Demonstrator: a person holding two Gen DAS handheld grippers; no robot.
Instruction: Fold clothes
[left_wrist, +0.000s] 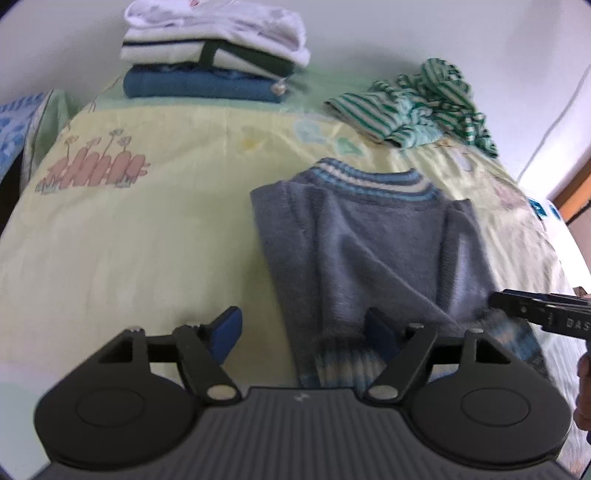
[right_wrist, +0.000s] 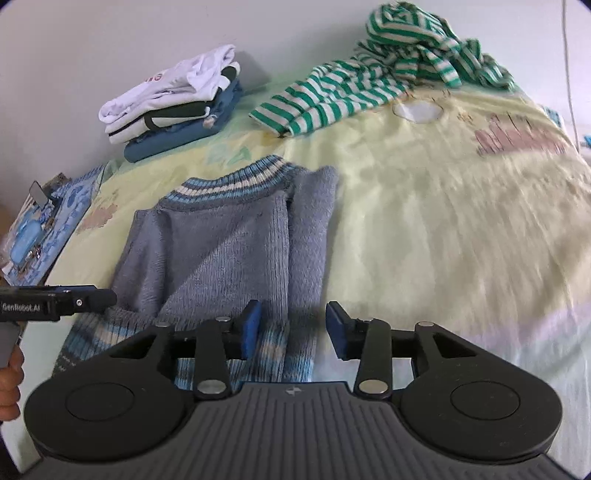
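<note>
Both tongs (left_wrist: 303, 338) (right_wrist: 293, 328) gape over sweater (left_wrist: 369, 251) hem, bedsheet (left_wrist: 147, 240) bare alongside.

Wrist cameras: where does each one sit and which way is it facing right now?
Left wrist: on the left gripper, angled down over the grey-blue sweater's left hem; jaws open; the right gripper enters from the right.
Right wrist: on the right gripper, facing the sweater's right hem; jaws open; the left gripper and a hand show at left.
Shared: sweater, folded stack, striped garment, bedsheet.
</note>
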